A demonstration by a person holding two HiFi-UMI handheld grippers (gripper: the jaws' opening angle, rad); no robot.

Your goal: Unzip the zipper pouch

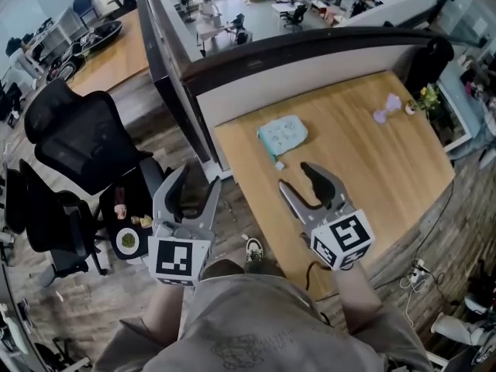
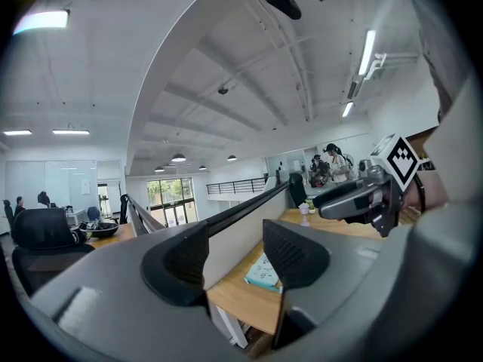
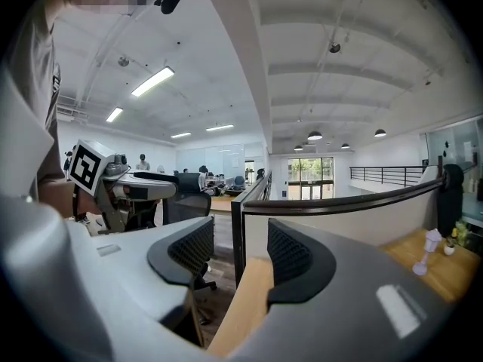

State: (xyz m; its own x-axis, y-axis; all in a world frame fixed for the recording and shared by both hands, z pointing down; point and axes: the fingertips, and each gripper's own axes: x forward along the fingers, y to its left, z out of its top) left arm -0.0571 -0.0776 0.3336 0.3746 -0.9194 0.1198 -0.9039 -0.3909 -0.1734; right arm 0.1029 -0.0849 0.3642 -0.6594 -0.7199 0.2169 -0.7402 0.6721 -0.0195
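Pouch (image 1: 282, 134), pale teal, lies flat on the wood surface (image 1: 372, 161), toward its far left corner by the partition (image 1: 310, 64).

Left tongs (image 1: 195, 191) held off the surface's left edge, above the floor (image 1: 236, 211); jaws wide apart, nothing between them.

Right tongs (image 1: 297, 183) over the surface, on the near side of the pouch, not touching it; jaws wide, empty.

Black chair (image 1: 77, 146) stands at left.

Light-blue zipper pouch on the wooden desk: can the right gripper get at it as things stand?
Probably yes. The right gripper hangs open and empty just short of the light-blue zipper pouch, with no obstacle on the wooden desk between them.
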